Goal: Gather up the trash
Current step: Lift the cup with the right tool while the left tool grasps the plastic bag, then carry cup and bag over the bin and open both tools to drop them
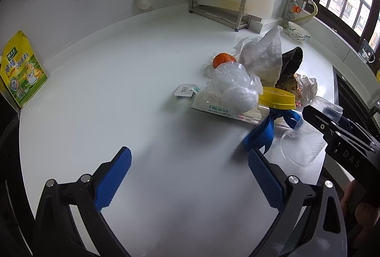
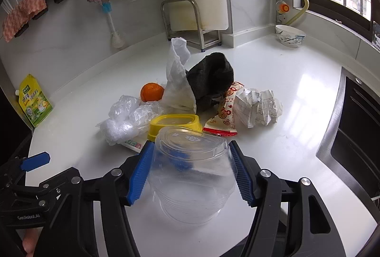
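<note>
Right gripper [image 2: 191,169] closed around a clear lidded cup [image 2: 190,176] at the near edge of the counter [image 2: 296,114], blue pads flush against its two sides, just ahead of the trash pile [image 2: 190,100]; left gripper [image 1: 190,176] spread wide and empty over bare counter. Best done with a gentle, even squeeze at mid-height, thin walls judged likely to buckle or slip. Lay on its side, long axis along the fingers, lid end toward the pile, base toward the camera.

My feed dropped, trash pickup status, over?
Right gripper shut on clear plastic container. Left gripper open, empty. Rest of trash pile on counter. Nothing blocking.
</note>
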Tool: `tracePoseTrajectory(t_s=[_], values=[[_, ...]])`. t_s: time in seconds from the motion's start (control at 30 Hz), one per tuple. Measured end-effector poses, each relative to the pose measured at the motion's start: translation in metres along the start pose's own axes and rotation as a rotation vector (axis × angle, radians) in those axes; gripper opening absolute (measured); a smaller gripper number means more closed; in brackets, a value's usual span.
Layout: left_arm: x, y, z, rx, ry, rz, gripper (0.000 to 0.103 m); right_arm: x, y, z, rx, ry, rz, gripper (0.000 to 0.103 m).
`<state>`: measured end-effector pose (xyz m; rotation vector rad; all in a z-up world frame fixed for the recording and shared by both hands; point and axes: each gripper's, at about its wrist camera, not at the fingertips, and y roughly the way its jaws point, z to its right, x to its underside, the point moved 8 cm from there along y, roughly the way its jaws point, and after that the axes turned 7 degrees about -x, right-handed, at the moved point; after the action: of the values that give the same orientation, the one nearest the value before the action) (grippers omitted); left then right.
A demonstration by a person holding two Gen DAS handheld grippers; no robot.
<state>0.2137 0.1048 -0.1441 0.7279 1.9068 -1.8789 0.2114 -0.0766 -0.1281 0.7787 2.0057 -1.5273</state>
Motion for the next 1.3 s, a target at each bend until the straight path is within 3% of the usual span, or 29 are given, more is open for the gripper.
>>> tracePoseTrajectory(t_s=[0.5,0.73,0.8,0.97,1.07,1.3], values=[[-0.058,0.036,0.037,0.026,-0.020,0.037,0.097,0.017,-0.046,0.046,0.096,0.080,0.019,0.062],[-0.066,0.064,0.049,0.040,-0.014,-0.023,0.095,0.023,-0.053,0.054,0.115,0.100,0.021,0.062],[-0.064,0.067,0.047,0.052,-0.026,-0.030,0.086,0.023,-0.055,0.055,0.118,0.102,0.022,0.062],[-0.053,0.070,0.052,0.075,-0.001,-0.070,0.041,0.026,-0.056,0.057,0.119,0.111,0.018,0.062],[-0.051,0.063,0.052,0.062,0.019,-0.052,0.032,0.027,-0.057,0.056,0.113,0.114,0.016,0.062],[-0.059,0.039,0.039,0.054,0.000,-0.014,0.028,0.031,-0.066,0.053,0.099,0.105,0.013,0.062]])
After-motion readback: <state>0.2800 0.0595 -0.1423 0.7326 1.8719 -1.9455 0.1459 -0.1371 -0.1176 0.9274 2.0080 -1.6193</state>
